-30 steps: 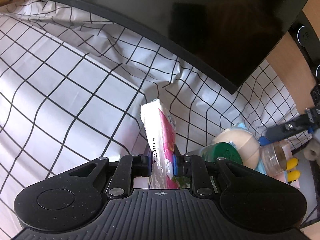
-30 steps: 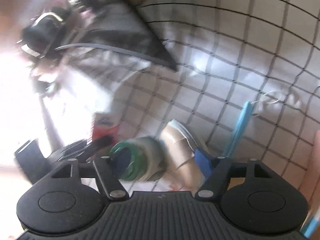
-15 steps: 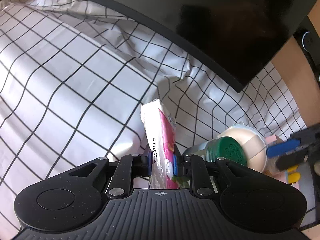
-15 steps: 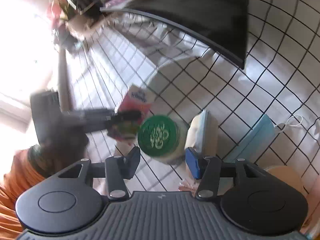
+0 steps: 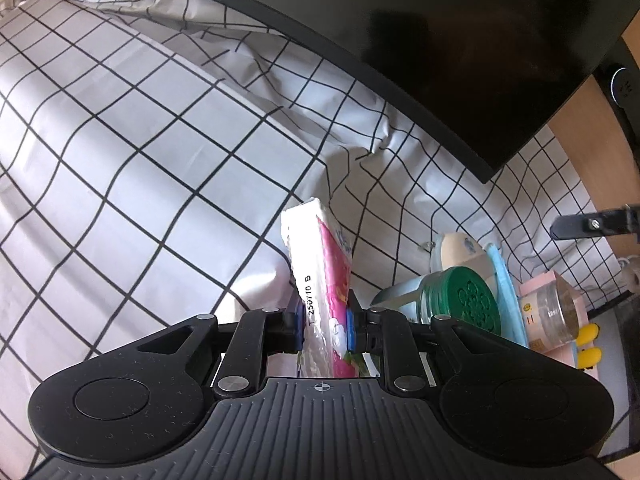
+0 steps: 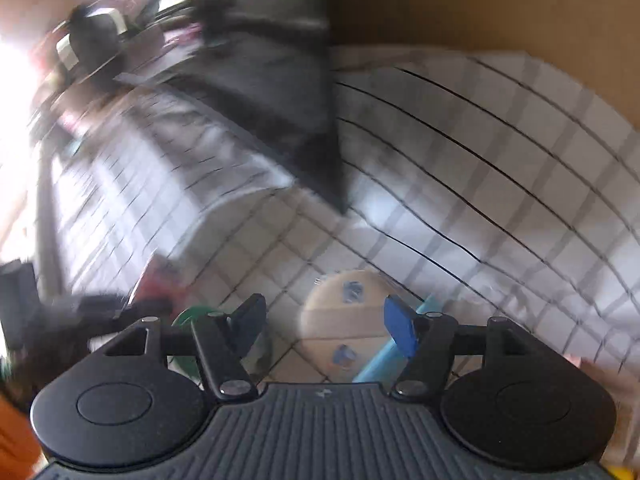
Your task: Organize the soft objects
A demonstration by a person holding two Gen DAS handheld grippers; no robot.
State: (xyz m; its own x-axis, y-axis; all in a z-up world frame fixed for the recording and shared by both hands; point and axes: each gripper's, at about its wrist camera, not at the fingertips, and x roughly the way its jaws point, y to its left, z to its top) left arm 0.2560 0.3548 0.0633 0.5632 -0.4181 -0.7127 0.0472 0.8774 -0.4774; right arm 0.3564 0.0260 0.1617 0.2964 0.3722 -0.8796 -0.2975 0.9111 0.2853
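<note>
My left gripper (image 5: 323, 326) is shut on a pink and white tissue pack (image 5: 320, 268), held upright above the checked cloth (image 5: 140, 152). To its right lie a cream round soft object (image 5: 456, 246), a jar with a green lid (image 5: 472, 300) and a light blue mask (image 5: 508, 304). My right gripper (image 6: 326, 328) is open and empty, just above the cream round object (image 6: 344, 316). The light blue mask (image 6: 384, 356) lies beside it and the green lid (image 6: 192, 320) is at its left finger. The right wrist view is blurred.
A dark monitor (image 5: 420, 52) stands over the cloth at the back. A clear jar (image 5: 556, 312) lies on a pink box (image 5: 540, 292) at the right. Yellow items (image 5: 588, 344) sit nearby. A wooden surface (image 5: 580, 144) borders the cloth.
My right gripper has swung and opened wider, now facing the cream round object instead of the green-lidded jar. My left gripper has kept the tissue pack and shifted slightly.
</note>
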